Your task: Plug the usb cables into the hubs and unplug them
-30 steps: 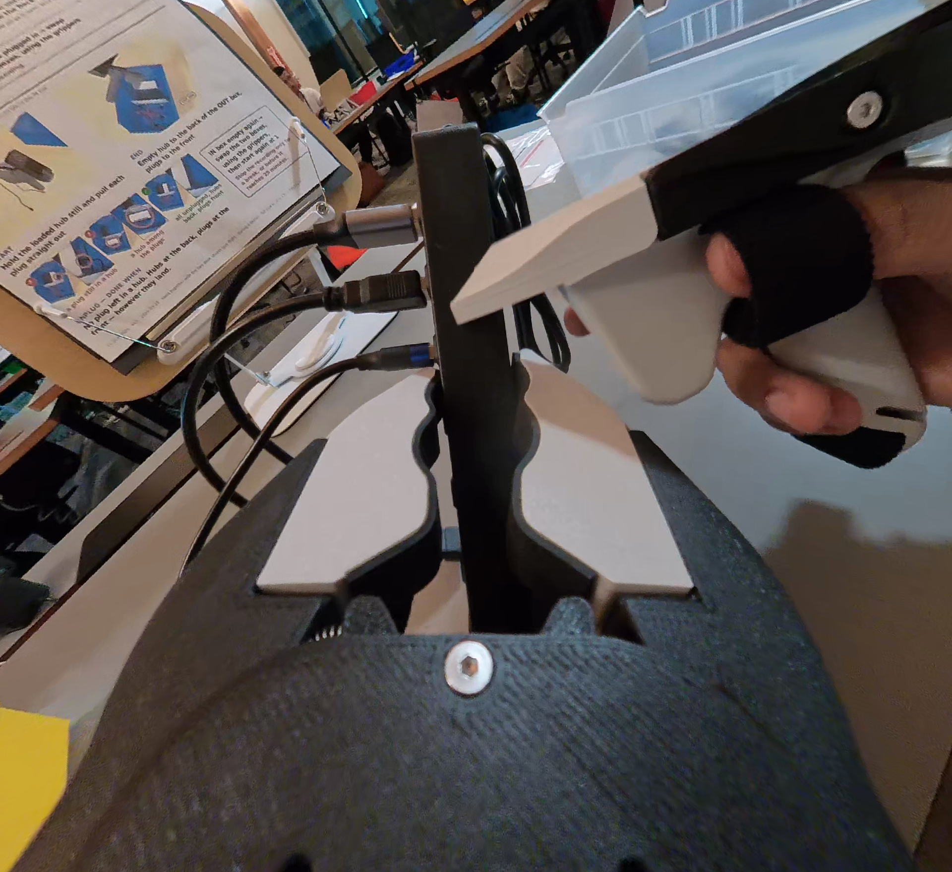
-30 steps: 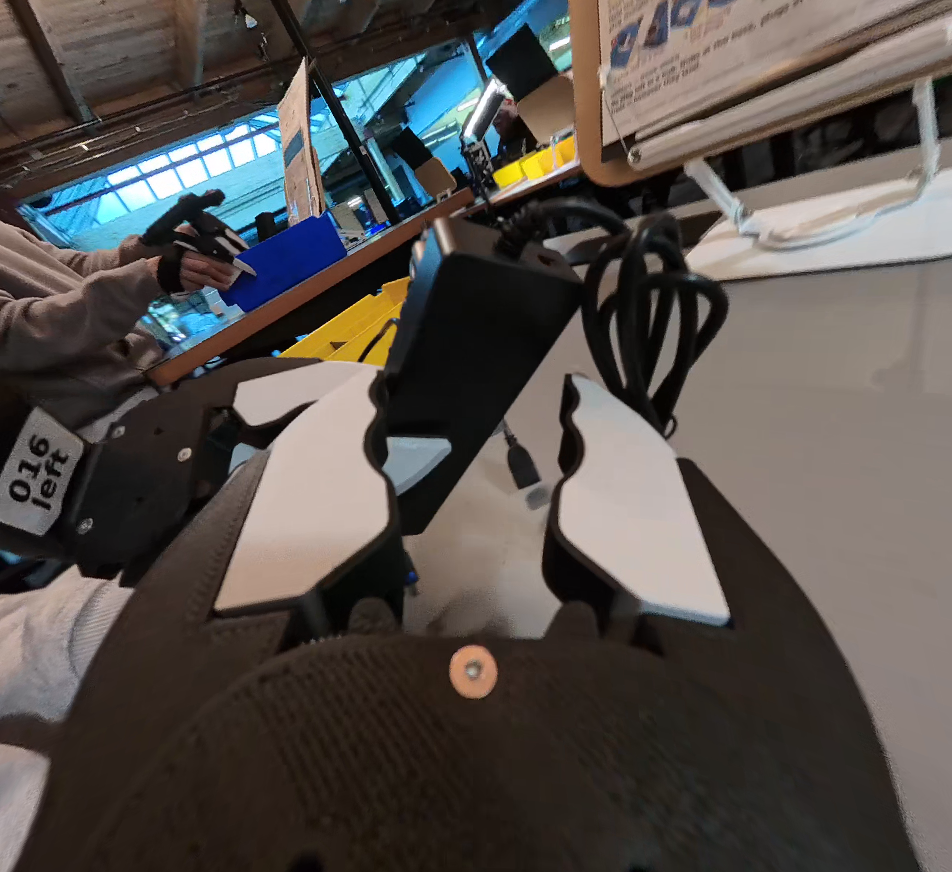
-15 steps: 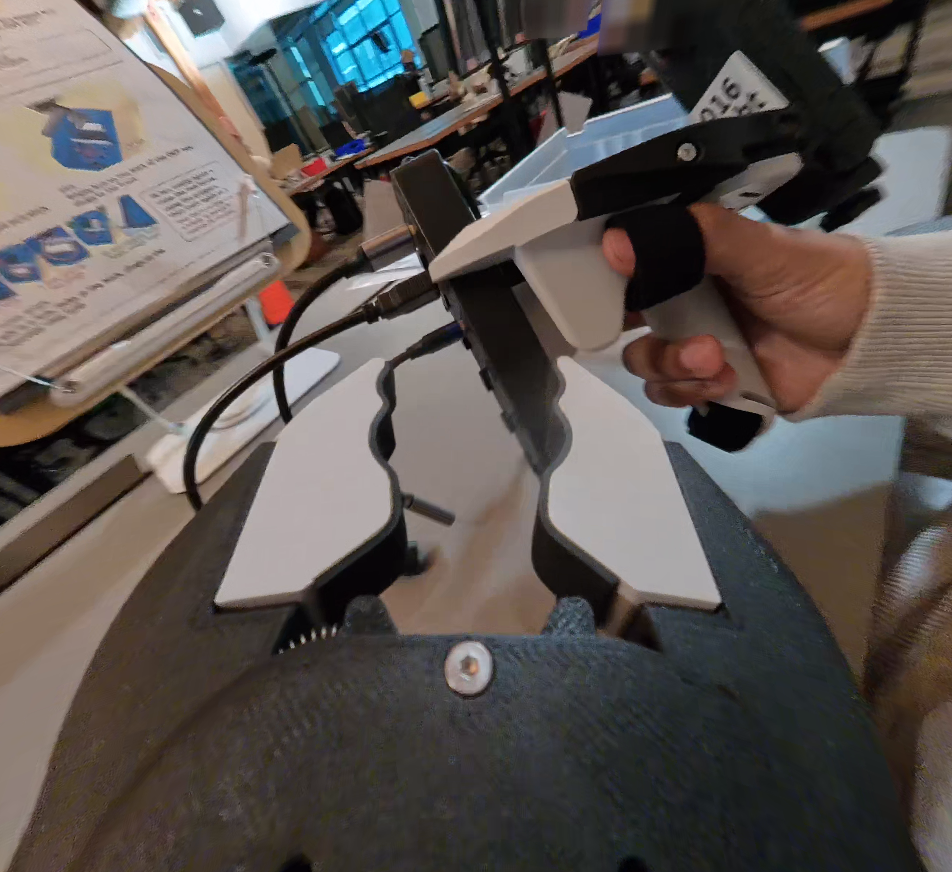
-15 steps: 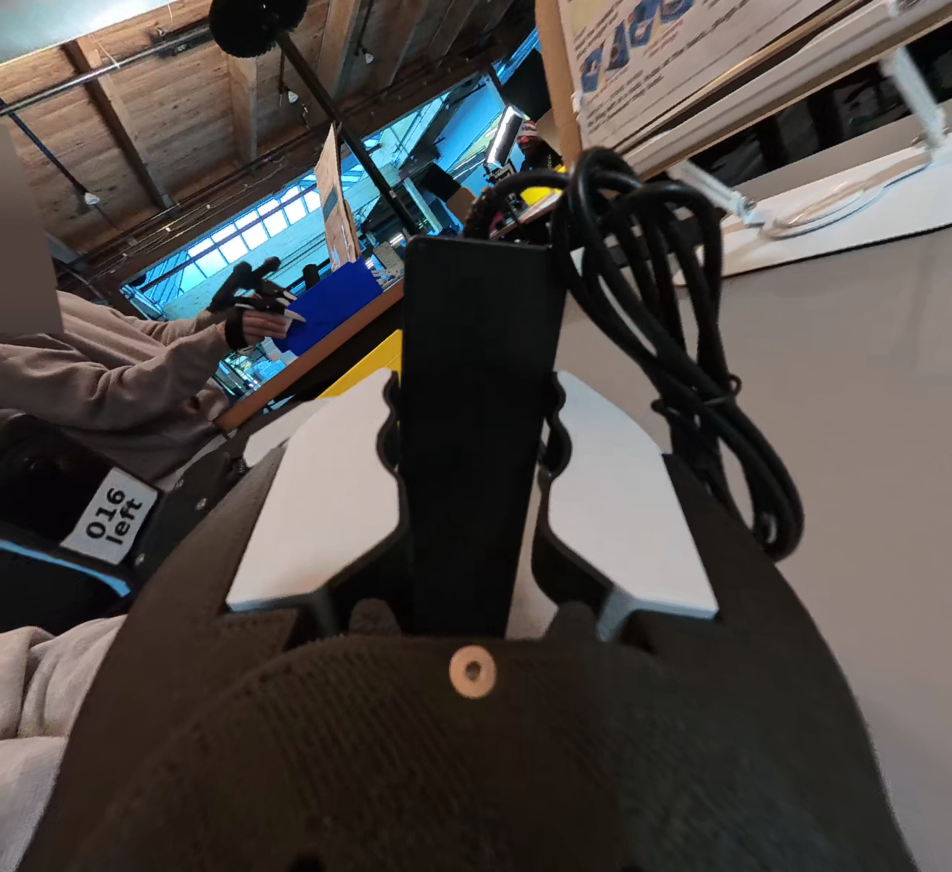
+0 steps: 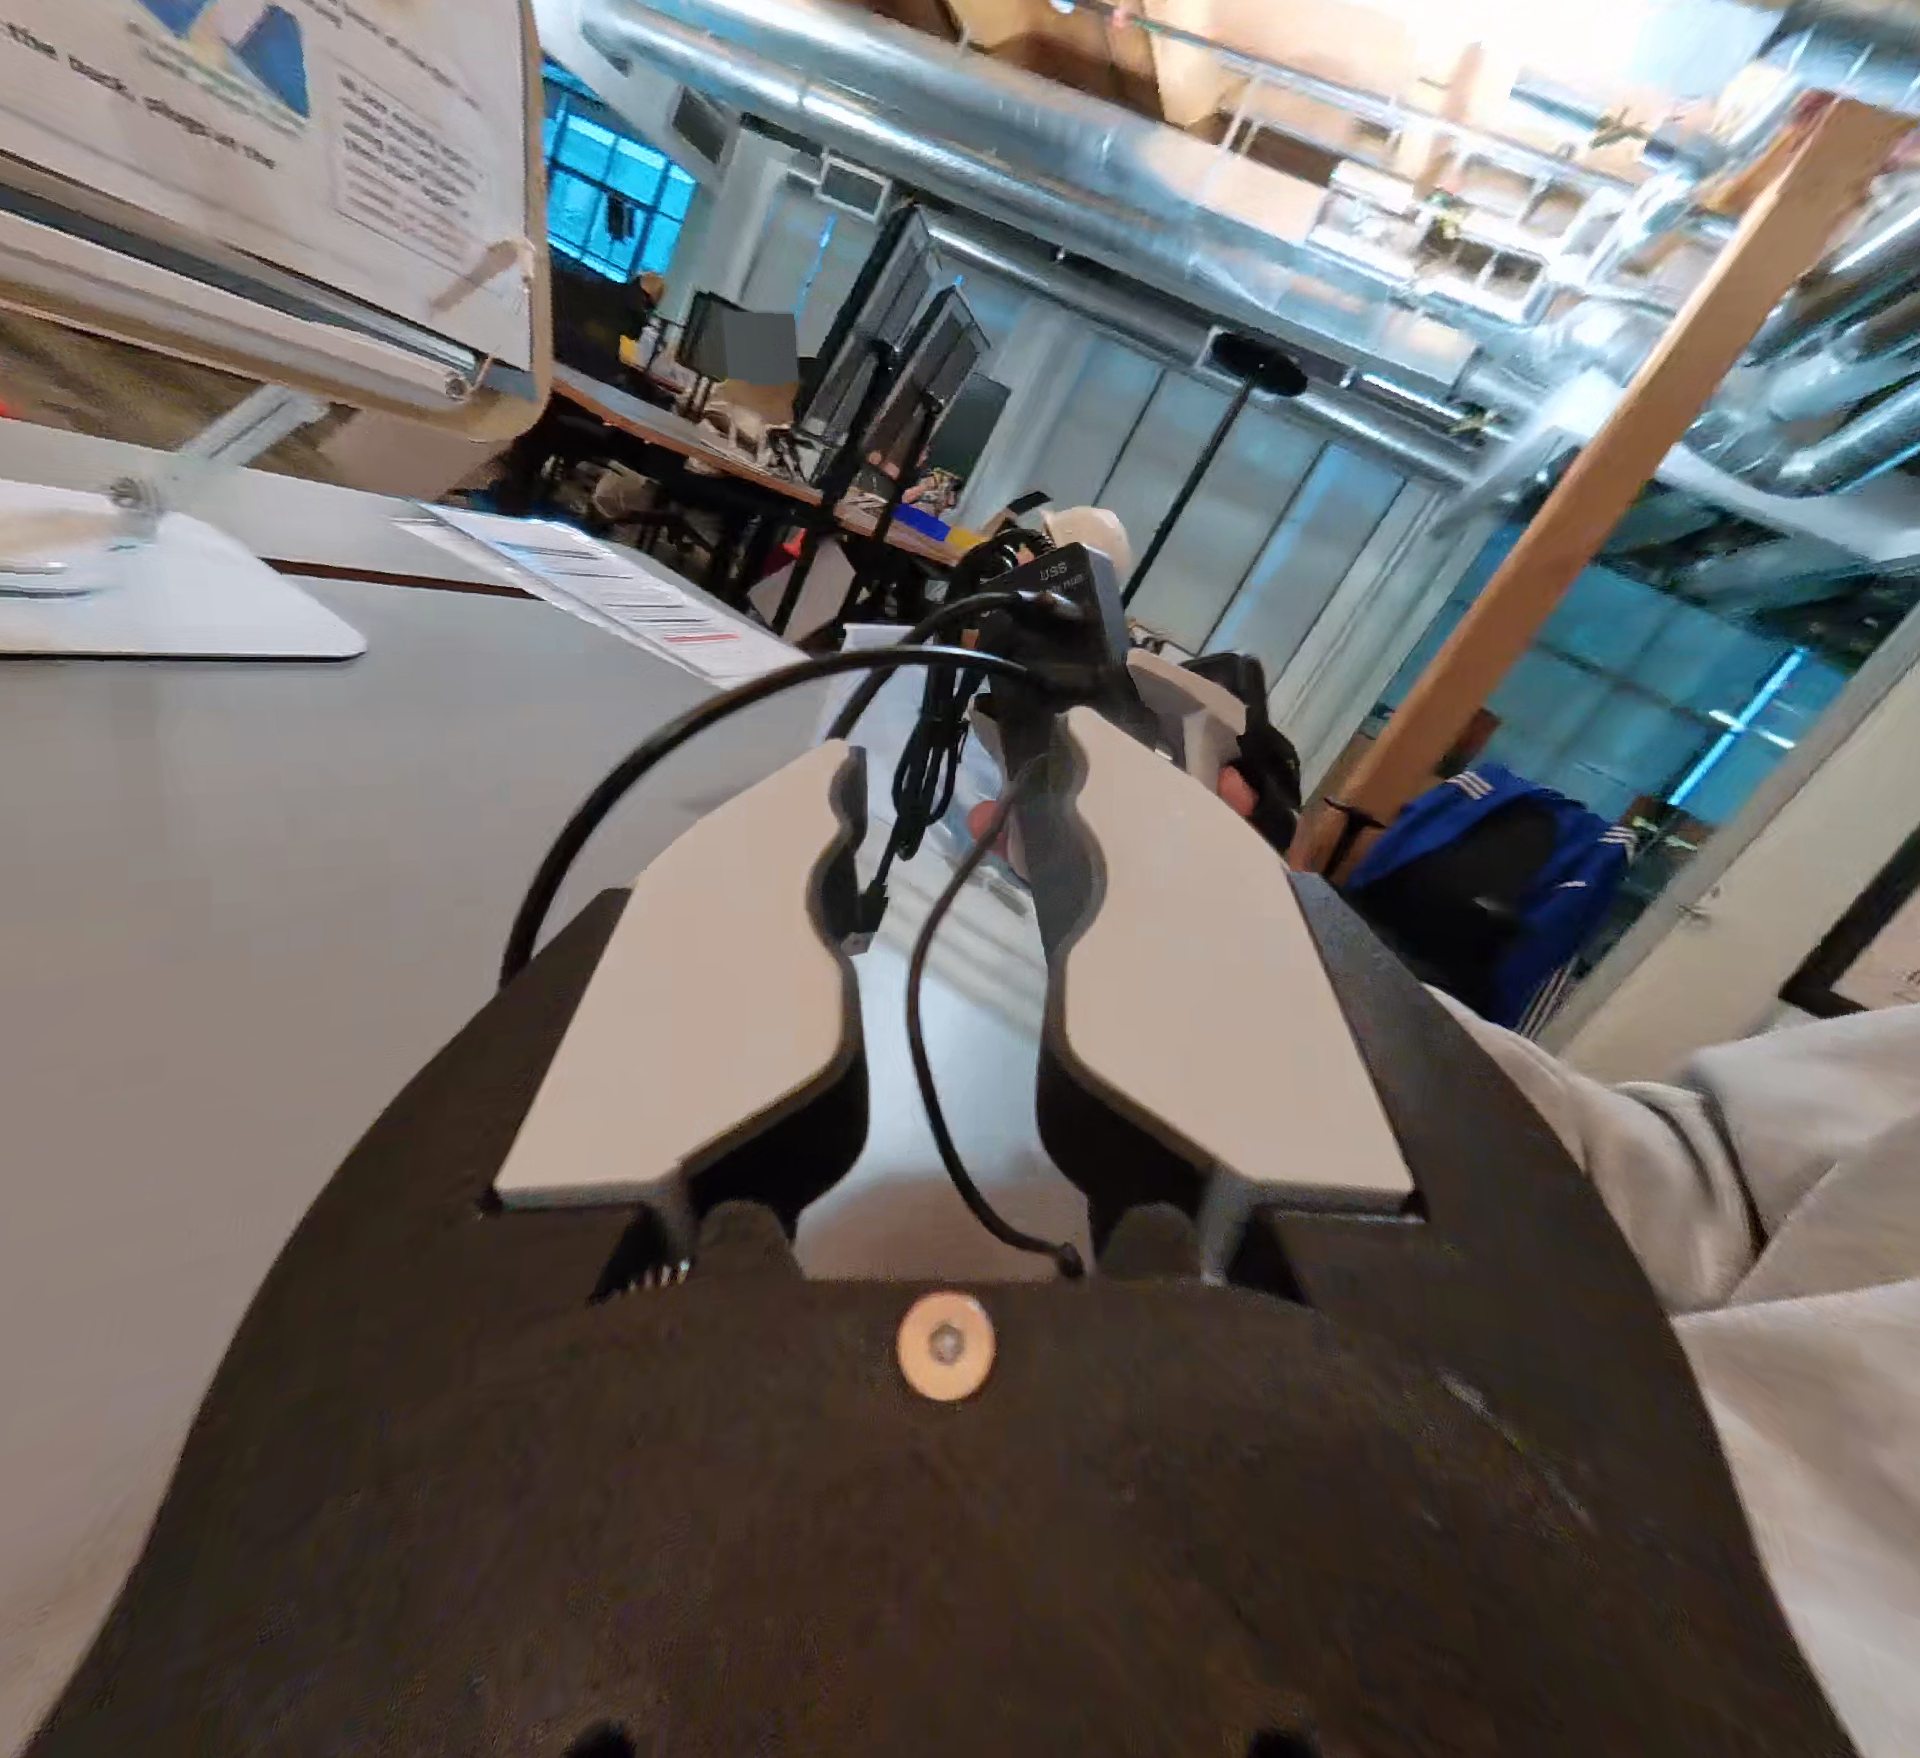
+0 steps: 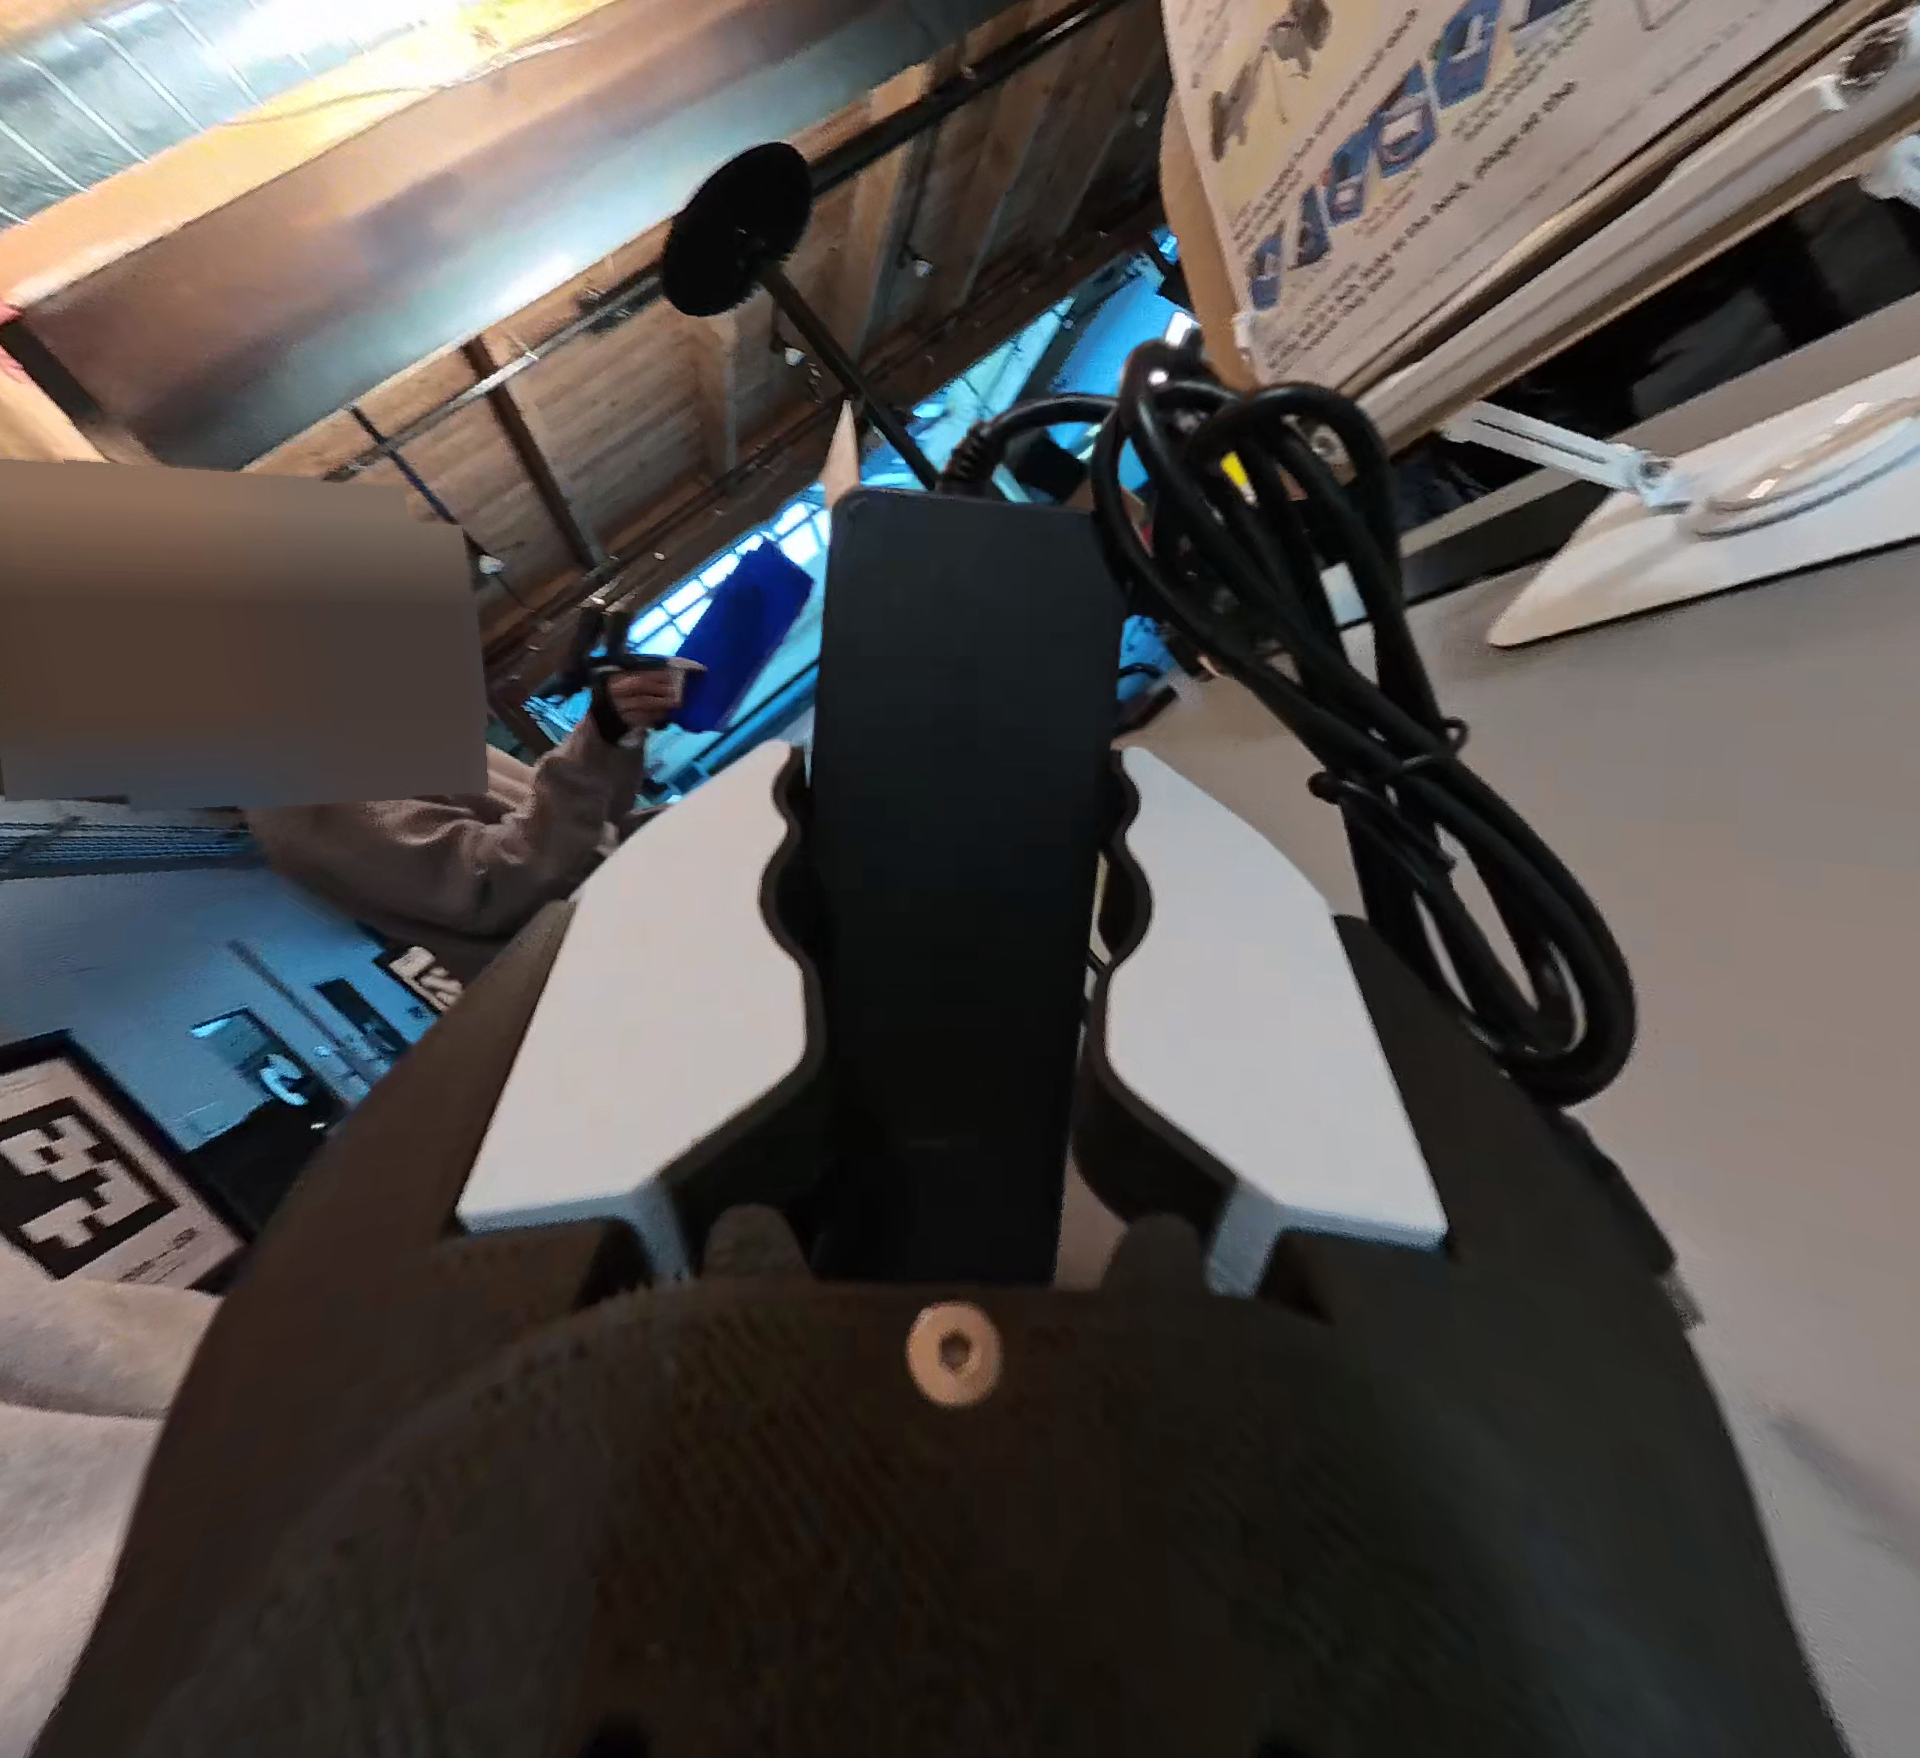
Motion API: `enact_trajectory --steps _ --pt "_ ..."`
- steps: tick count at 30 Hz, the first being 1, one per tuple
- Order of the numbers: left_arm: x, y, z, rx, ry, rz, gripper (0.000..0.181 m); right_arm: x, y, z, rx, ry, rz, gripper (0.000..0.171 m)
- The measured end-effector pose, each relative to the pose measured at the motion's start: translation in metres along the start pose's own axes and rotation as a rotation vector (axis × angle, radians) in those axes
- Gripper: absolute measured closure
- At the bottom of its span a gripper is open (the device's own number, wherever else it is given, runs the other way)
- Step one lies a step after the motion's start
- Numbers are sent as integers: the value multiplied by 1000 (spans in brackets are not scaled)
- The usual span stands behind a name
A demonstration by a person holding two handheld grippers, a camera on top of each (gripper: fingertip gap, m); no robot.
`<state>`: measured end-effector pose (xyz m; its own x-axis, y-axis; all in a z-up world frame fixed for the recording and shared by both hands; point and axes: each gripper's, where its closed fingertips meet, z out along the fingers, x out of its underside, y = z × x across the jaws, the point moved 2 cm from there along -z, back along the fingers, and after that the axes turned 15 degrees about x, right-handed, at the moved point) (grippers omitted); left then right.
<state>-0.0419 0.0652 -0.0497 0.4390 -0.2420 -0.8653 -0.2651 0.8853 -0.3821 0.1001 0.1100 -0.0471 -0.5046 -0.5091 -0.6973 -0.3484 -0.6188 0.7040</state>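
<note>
A black USB hub [image 6: 956, 773] stands upright between the fingers of my right gripper [image 6: 956, 752], which is shut on it. A tied bundle of black cable [image 6: 1351, 721] hangs off the hub's right side. In the left wrist view the hub [image 5: 1049, 607] is farther off, held up by the right gripper [image 5: 1184, 711]. Black cables [image 5: 675, 752] arc from it toward me. My left gripper [image 5: 951, 773] is open. A thin black cable [image 5: 925, 981] runs loosely through its gap, and a loose plug [image 5: 862, 919] dangles by the left finger.
An instruction board on a stand [image 5: 260, 46] with a white base [image 5: 156, 607] stands at the left on the grey table [image 5: 260, 877]. A paper sheet [image 5: 623, 586] lies behind. A blue jacket [image 5: 1486, 856] hangs at right. Another person's arm [image 6: 623, 680] shows far left.
My left gripper let go of the hub and drew back from it. My right gripper closed on the hub and now holds it up, with the cables trailing toward the left gripper.
</note>
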Motion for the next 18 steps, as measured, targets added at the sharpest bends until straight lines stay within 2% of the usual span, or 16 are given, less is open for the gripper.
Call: enact_trajectory --steps 4,7,11,14,18 --pt "-13 5 -9 -51 -65 65 148 -4 8 -4 -125 1 107 116" --pt "-17 25 -24 -92 -140 -27 139 -2 15 -5 -188 23 137 115" --pt "-2 49 -28 -97 -87 -164 137 10 30 -3 -271 92 119 116" --pt "7 59 -30 -169 -83 -207 144 16 43 -5 -366 134 152 115" --pt "33 48 -10 -88 68 -263 145 24 56 -7 -466 171 230 115"
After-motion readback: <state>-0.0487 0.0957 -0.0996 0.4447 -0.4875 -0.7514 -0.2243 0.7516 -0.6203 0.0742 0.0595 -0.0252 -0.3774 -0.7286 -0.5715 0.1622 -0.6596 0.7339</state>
